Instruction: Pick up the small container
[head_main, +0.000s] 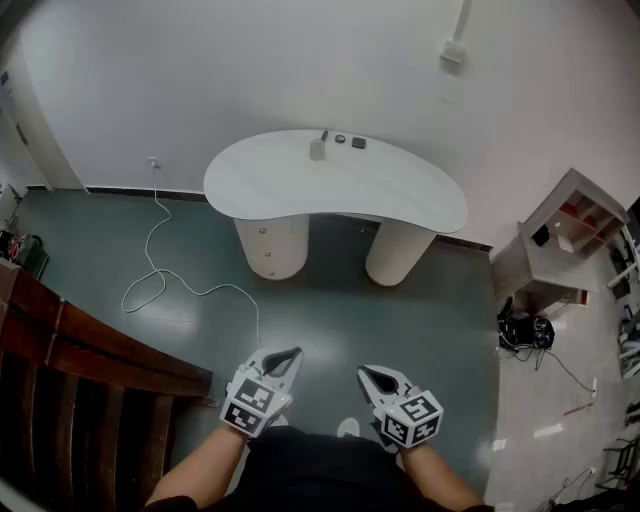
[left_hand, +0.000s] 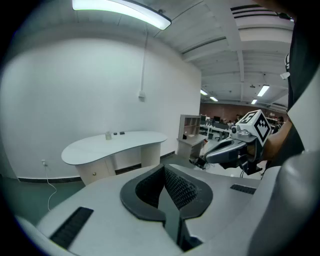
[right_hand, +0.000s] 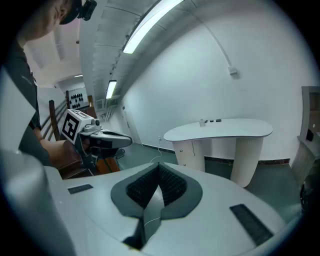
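The small container (head_main: 317, 150) is a pale little cup standing near the back edge of a white kidney-shaped table (head_main: 270, 180), far ahead of me; it also shows tiny in the left gripper view as the container (left_hand: 108, 135) and in the right gripper view as the container (right_hand: 202, 122). My left gripper (head_main: 291, 354) and right gripper (head_main: 366, 373) hang low near my body, well short of the table. Both are shut with nothing between the pads. From the left gripper (left_hand: 164, 172) I see the right one (left_hand: 235, 147); from the right gripper (right_hand: 159, 172) I see the left one (right_hand: 100, 137).
Two small dark items (head_main: 349, 141) lie beside the container. A white cable (head_main: 165, 270) trails over the green floor from a wall socket. Dark wooden furniture (head_main: 70, 370) stands at my left, a white shelf unit (head_main: 560, 240) at the right with cables on the floor.
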